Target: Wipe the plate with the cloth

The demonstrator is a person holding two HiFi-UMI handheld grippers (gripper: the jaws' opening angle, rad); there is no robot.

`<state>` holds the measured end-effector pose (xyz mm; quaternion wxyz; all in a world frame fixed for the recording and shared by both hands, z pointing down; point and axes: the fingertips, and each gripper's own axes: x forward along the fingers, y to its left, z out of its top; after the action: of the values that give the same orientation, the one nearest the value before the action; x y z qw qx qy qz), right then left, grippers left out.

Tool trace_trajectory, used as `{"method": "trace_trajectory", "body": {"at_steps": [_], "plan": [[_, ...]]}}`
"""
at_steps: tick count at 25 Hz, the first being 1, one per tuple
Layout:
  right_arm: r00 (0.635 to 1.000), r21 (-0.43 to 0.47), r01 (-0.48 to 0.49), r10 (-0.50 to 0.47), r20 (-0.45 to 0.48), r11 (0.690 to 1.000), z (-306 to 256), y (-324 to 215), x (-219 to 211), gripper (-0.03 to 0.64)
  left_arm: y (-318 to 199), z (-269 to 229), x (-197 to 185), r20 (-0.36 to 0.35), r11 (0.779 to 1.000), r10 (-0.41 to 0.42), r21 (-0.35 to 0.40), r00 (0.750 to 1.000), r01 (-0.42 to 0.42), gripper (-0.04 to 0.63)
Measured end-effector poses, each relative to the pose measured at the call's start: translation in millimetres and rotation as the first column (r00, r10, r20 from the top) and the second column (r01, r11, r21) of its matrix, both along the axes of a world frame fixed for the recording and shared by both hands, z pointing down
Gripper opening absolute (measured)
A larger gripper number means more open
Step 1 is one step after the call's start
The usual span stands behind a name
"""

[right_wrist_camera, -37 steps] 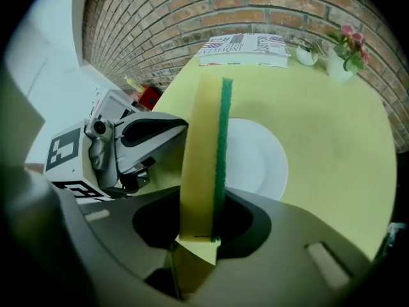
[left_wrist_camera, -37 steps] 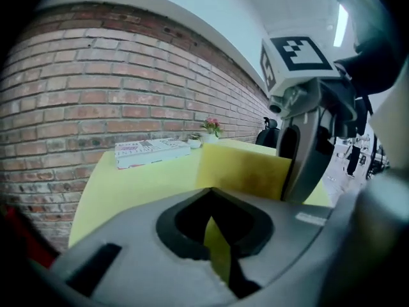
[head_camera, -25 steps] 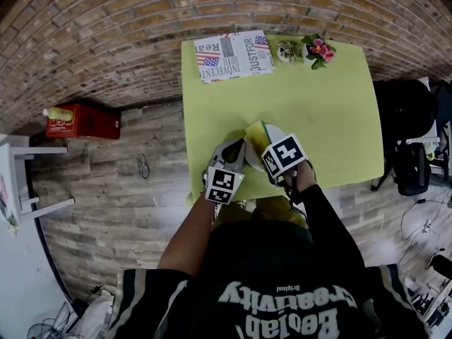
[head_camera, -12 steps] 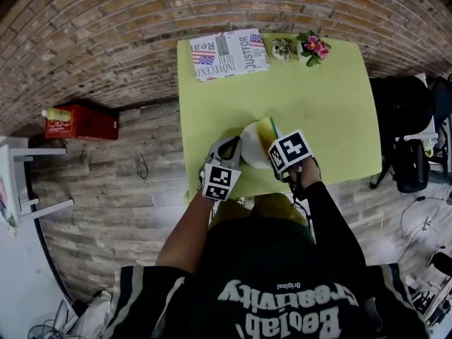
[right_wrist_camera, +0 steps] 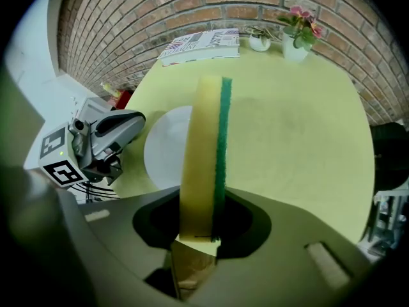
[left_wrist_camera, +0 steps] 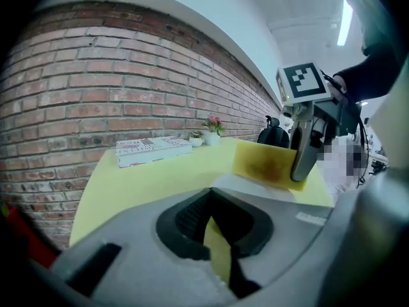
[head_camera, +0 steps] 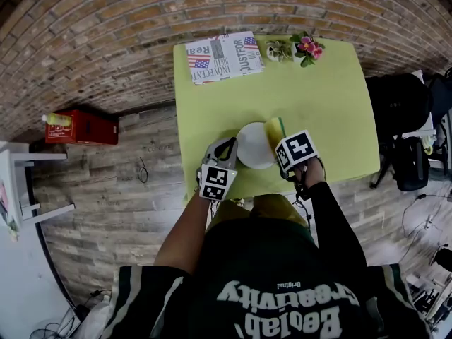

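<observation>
A white plate lies flat near the front edge of the yellow-green table. My right gripper is shut on a yellow sponge with a green scouring side, held on edge at the plate's right rim. In the right gripper view the sponge stands upright out of my jaws, with the plate to its left. My left gripper sits at the plate's left rim, jaws together; whether it pinches the rim is hidden. The left gripper view shows the sponge across the plate.
A printed book lies at the table's far left. A small pot and a pink flower pot stand at the far edge. A red box sits on the floor at left, a black chair at right.
The sponge has slid from over the plate's middle to its right rim, leaving the white face uncovered. The left gripper has stayed at the left rim.
</observation>
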<state>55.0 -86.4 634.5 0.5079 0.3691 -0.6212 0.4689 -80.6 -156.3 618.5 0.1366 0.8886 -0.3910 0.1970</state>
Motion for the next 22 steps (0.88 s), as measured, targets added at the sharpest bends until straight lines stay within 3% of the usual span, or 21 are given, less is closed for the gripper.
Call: {"method": "trace_trajectory", "body": {"at_steps": [8,13,22], "plan": [[0.999,0.015,-0.015,0.016,-0.038,1.000,-0.6,2.2,12.0,0.132,-0.2,1.0,2.0,0.008,1.000,0.003,-0.001,1.000,-0.003,0.008],[0.998,0.044,0.063,-0.063,-0.007,0.997,-9.1,1.8,-10.3,0.132,1.2,-0.1,3.1,0.006,1.000,0.025,0.009,1.000,-0.025,0.008],[0.976,0.000,0.205,-0.204,0.076,0.979,-6.5,21.8,-65.4,0.133,4.6,-2.7,3.0,-0.013,0.999,0.042,0.018,0.999,-0.041,0.008]]}}
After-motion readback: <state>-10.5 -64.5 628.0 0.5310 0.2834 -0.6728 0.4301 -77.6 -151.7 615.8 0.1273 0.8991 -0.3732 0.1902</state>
